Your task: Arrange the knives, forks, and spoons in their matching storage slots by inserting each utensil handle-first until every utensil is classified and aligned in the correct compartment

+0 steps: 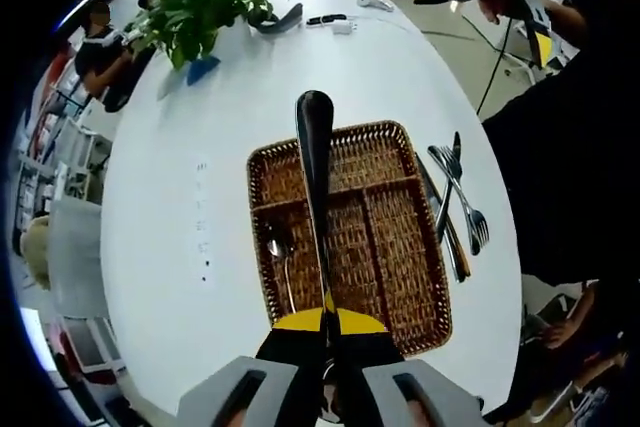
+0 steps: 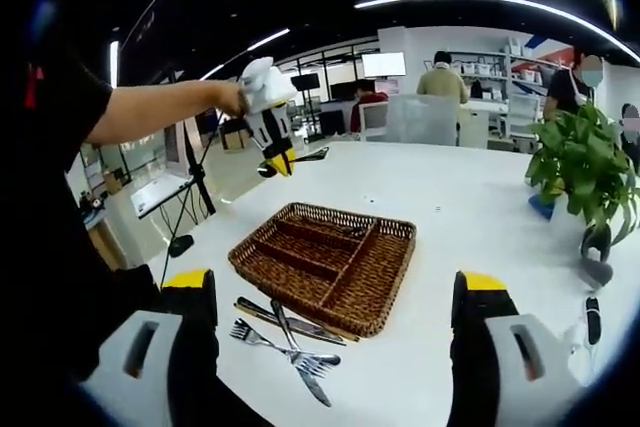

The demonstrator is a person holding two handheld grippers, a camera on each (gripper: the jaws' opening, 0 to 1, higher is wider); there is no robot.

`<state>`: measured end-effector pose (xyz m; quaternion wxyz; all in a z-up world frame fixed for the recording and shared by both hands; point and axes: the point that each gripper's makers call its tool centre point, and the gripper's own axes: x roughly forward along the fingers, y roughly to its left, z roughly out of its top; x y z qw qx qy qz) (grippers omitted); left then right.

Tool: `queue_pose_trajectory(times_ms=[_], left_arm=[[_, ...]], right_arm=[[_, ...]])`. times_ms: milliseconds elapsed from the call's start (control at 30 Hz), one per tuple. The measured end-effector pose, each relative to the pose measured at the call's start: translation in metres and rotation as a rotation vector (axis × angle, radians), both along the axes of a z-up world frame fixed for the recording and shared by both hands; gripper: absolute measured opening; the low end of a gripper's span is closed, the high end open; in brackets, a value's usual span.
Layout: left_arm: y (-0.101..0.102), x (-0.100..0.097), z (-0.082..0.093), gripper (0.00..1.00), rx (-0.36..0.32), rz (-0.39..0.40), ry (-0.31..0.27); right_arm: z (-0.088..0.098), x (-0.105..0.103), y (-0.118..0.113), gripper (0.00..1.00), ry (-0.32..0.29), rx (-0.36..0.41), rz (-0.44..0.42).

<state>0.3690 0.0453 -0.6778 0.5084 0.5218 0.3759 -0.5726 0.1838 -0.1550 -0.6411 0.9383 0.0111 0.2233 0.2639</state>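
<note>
A wicker tray (image 1: pixel 262 162) with long slots lies on the white table (image 1: pixel 180 197). My left gripper (image 1: pixel 327 319) hangs above it, shut on a black-handled utensil (image 1: pixel 316 162) that points handle-first away from me. Its head is hidden in the jaws. One spoon (image 1: pixel 280 257) lies in the tray's left slot. Forks and knives (image 1: pixel 455 197) lie on the table right of the tray. My right gripper (image 2: pixel 336 280) is open, near the tray (image 2: pixel 250 259) and the loose forks and knives (image 2: pixel 285 337). In the right gripper view the left gripper (image 2: pixel 268 127) is raised with the utensil (image 2: pixel 305 157).
A potted plant (image 1: pixel 200 7) stands at the table's far end, with small dark and white items (image 1: pixel 330 20) beside it. The plant (image 2: pixel 585 162) is on the right in the right gripper view. People and chairs (image 2: pixel 420 117) are beyond the table. A tripod (image 2: pixel 195 197) stands left.
</note>
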Motion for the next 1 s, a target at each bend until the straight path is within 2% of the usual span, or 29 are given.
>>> queue_pose_trajectory(times_ms=[333, 600, 733, 1000], left_arm=[[0.008, 0.021, -0.005, 0.0, 0.035, -0.004, -0.004], [0.011, 0.033, -0.021, 0.0, 0.056, 0.025, 0.022], [0.009, 0.045, -0.028, 0.0, 0.043, 0.063, 0.002], [0.012, 0.053, -0.045, 0.0, 0.059, 0.04, 0.012]], right_arm=[[-0.002, 0.006, -0.001, 0.98, 0.007, 0.006, -0.013], [-0.005, 0.013, -0.003, 0.98, 0.015, 0.006, -0.025], [-0.006, 0.014, -0.004, 0.98, 0.021, 0.004, -0.029], [-0.008, 0.014, -0.01, 0.98, 0.035, 0.001, -0.046]])
